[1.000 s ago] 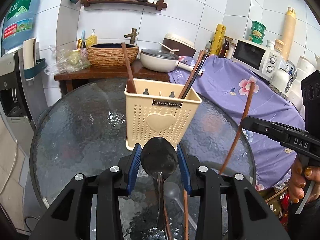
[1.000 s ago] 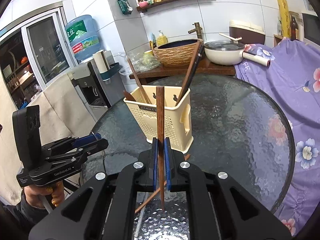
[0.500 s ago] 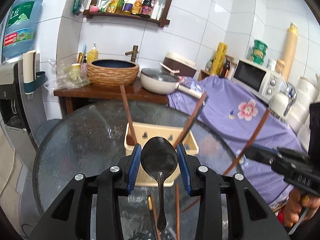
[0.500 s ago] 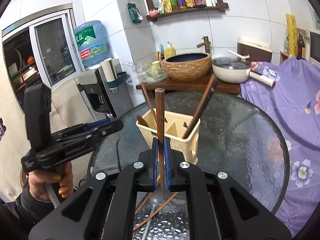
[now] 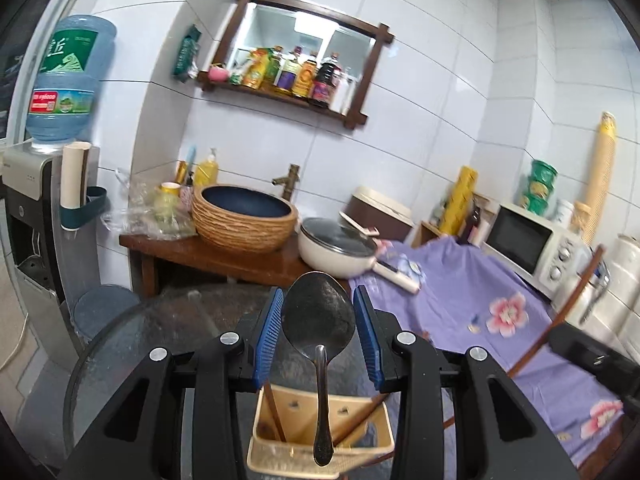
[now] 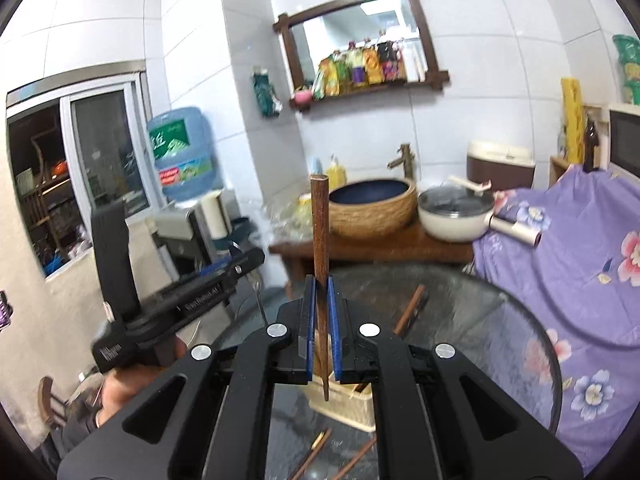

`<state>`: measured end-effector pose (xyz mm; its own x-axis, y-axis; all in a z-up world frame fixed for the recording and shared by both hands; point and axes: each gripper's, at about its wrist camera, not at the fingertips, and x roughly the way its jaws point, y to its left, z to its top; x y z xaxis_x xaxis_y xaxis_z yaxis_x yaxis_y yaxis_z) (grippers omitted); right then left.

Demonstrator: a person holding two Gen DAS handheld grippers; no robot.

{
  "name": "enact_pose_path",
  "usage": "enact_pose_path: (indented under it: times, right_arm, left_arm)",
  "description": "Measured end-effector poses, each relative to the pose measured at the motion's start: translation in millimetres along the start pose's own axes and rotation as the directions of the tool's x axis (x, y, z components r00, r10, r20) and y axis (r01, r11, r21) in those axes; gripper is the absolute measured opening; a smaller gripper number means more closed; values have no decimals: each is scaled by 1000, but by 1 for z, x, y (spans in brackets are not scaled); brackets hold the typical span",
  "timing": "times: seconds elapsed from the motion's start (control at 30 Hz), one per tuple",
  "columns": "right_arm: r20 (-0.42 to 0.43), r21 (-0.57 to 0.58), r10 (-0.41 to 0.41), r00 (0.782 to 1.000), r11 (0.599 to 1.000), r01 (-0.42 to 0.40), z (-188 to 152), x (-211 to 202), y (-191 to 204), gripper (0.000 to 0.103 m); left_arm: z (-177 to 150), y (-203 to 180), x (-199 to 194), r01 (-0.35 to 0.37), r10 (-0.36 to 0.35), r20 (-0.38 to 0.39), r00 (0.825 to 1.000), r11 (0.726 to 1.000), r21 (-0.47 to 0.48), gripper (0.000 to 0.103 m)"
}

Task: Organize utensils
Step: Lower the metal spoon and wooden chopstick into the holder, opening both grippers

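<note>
Kitchen corner, left wrist view first. White tiled walls; a wood-framed mirror shelf carries a row of sauce bottles. At far left a blue water jug sits upside down on a dispenser. Under the shelf a dark wooden counter bears a woven-sided basin with a brass tap behind it, and a white lidded pan just beside the basin. To the right a purple flowered cloth drapes over furniture, with a microwave behind it. The left gripper pinches a dark metal spoon by the sides of its bowl, blue pads pressed against both edges, handle hanging down. Directly below the spoon handle stands a cream utensil basket on the round glass table, brown sticks already leaning inside it. At the right edge a long chopstick slants up from the other tool.

Right wrist view. The right gripper has its pads pressed tight on a brown wooden chopstick, held upright, its tip pointing down over the basket. More chopsticks lie loose on the pebbled glass at the near edge. The left gripper appears at left, side-on, with a hand around its grip. A sliding window fills the left wall.
</note>
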<state>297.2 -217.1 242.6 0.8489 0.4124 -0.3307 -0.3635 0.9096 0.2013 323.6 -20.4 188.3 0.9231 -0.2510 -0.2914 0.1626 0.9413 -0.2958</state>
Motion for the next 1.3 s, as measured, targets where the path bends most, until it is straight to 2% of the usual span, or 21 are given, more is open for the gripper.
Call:
enact_pose_path:
  times: [0.13, 0.3, 0.63, 1.0, 1.3]
  right_arm:
    - [44, -9, -48, 998, 999, 48, 5, 10, -1, 7]
    - [59, -29, -112, 992, 993, 114, -7, 31, -3, 7]
    - [-9, 7, -142, 990, 990, 142, -57, 70, -17, 7]
    - [-90, 42, -135, 987, 989, 139, -98, 91, -28, 5]
    - [-128, 52, -137, 982, 988, 145, -117, 98, -38, 4]
  left_arm:
    - [-4, 1, 17, -55, 55, 45, 997, 998, -2, 36]
    - [-21, 0, 32, -64, 64, 58, 996, 998, 4, 36]
    - [-58, -2, 44, -100, 95, 74, 993, 993, 57, 36]
    - [-93, 6, 60, -72, 76, -46, 996, 994, 85, 36]
    - [-107, 12, 61, -55, 64, -85, 994, 993, 109, 36]
